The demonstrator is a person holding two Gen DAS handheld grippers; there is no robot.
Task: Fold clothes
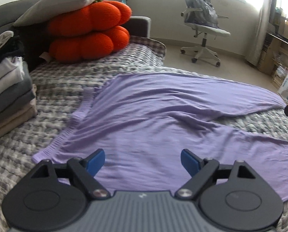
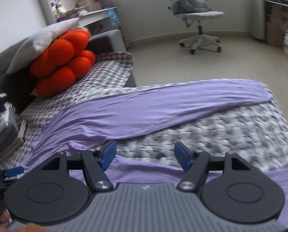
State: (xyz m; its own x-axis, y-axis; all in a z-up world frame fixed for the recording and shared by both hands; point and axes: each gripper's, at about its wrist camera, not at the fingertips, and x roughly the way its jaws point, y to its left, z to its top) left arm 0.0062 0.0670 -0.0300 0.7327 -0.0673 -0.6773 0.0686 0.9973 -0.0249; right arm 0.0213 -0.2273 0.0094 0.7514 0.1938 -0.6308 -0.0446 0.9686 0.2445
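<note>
A pair of lilac trousers (image 1: 153,119) is lying spread across a grey-and-white checked bedspread (image 1: 70,81), waistband toward a stack of folded clothes (image 1: 8,96), legs splaying toward the bed's far edge. The left claw (image 1: 143,161) is hovering over the fabric with its blue pads spread, gripping nothing. The right claw (image 2: 145,155) is likewise hanging spread and empty between the two legs. Orange pumpkin cushions (image 1: 87,32) are sitting under a grey pillow (image 1: 66,0); an office chair (image 1: 203,25) is standing beyond.
</note>
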